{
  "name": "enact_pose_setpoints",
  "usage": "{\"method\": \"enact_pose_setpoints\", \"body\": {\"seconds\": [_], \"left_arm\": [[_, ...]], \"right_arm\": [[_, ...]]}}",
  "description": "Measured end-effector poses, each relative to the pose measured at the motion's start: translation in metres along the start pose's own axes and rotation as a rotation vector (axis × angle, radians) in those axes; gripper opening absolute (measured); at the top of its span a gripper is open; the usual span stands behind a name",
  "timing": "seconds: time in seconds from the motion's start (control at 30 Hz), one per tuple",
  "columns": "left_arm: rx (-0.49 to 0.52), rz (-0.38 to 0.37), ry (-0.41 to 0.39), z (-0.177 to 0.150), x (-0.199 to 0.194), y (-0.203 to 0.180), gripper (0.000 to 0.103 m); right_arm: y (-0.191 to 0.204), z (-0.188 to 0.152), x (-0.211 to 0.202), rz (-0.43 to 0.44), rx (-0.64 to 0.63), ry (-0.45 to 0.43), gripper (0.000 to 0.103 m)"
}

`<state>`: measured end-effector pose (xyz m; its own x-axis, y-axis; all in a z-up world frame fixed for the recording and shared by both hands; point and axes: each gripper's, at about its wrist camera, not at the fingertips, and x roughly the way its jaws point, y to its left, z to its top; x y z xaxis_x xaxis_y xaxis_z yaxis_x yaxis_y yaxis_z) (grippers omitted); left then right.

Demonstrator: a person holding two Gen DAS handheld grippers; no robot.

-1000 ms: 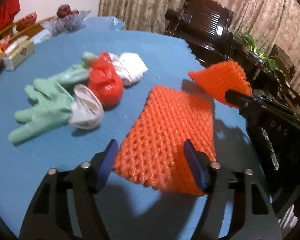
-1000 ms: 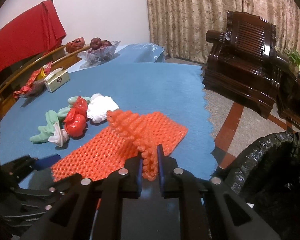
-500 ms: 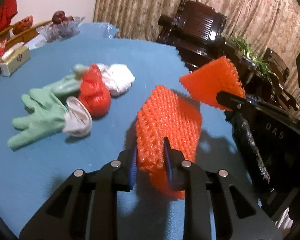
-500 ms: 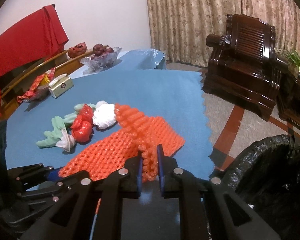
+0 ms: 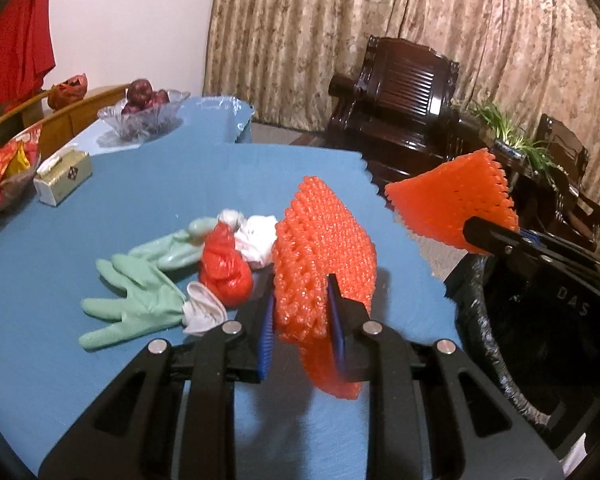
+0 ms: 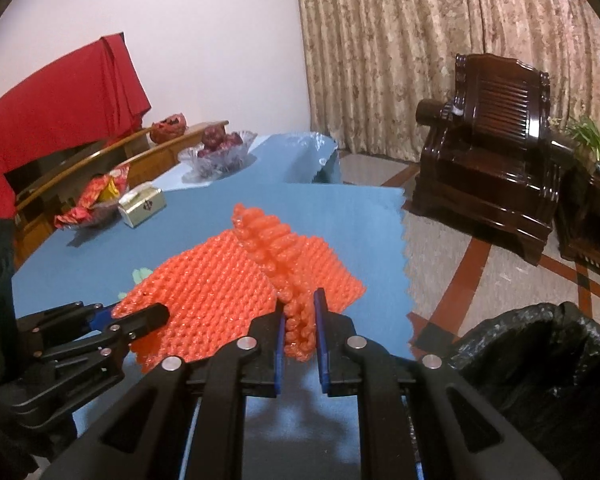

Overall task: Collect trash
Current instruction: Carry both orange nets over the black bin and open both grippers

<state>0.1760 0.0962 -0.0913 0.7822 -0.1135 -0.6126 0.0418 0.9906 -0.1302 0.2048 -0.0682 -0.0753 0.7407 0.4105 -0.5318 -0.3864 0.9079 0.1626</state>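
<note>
Both tongs are lifting the orange foam net (image 5: 324,264) off the blue table (image 5: 148,200), and we are noting left gripper (image 5: 300,320) and right gripper (image 6: 300,328) clenched on opposite ends, with the black-lined bin (image 6: 540,360) nearer our right.

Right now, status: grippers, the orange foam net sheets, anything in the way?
Left gripper shut on one orange foam net sheet; right gripper shut on the other sheet. Both sheets off the blue table. Black-lined trash bin alongside, nothing blocking.
</note>
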Motion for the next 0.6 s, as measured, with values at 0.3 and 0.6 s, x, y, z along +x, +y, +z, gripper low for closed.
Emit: {"method": "enact_pose_setpoints", "body": {"seconds": [0.3,0.6], "left_arm": [[0.028,-0.052,-0.055,0.017,-0.018,-0.028,0.022],[0.086,-0.15,-0.087,0.024,-0.03,-0.078,0.022]], "right_arm": [[-0.02,0.011,-0.048,-0.034,0.033,-0.082,0.013],[-0.053,0.006,-0.103,-0.121,0.064,-0.138,0.013]]}}
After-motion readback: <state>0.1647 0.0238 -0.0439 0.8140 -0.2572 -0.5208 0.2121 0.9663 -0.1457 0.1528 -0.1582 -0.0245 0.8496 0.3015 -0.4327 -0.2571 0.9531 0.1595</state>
